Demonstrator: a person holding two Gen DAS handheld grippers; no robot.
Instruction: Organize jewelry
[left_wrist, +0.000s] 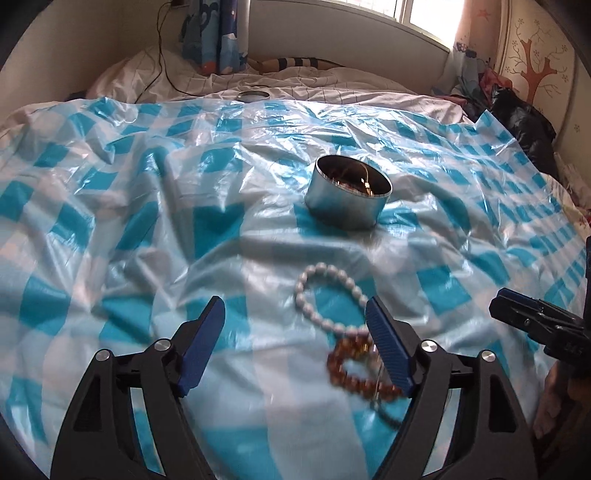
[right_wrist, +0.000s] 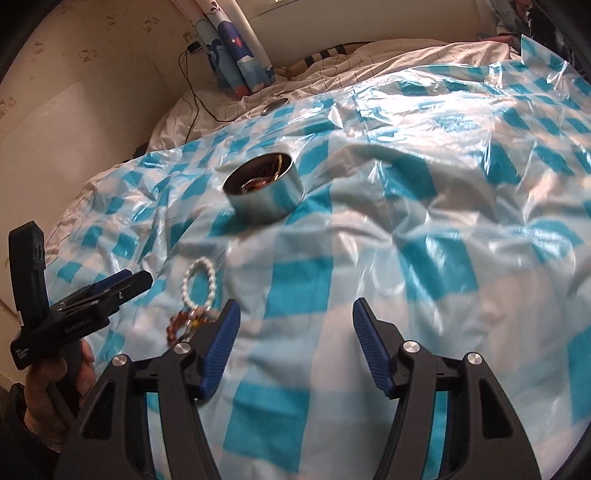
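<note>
A round metal tin (left_wrist: 347, 192) stands open on the blue-checked plastic sheet (left_wrist: 147, 229) and holds some jewelry; it also shows in the right wrist view (right_wrist: 264, 188). A white pearl bracelet (left_wrist: 325, 295) lies in front of the tin, with an amber bead bracelet (left_wrist: 354, 369) just below it. My left gripper (left_wrist: 295, 332) is open and empty, its right finger beside both bracelets. My right gripper (right_wrist: 295, 332) is open and empty over bare sheet, to the right of the pearl bracelet (right_wrist: 199, 284) and the amber bracelet (right_wrist: 184, 321).
The tin's lid (left_wrist: 253, 95) lies at the far edge of the sheet on a white quilt (left_wrist: 332, 85). A black cable (left_wrist: 162, 55) runs down the wall. Dark clothes (left_wrist: 517, 122) are piled at the right. The other gripper (left_wrist: 539, 325) shows at the right edge.
</note>
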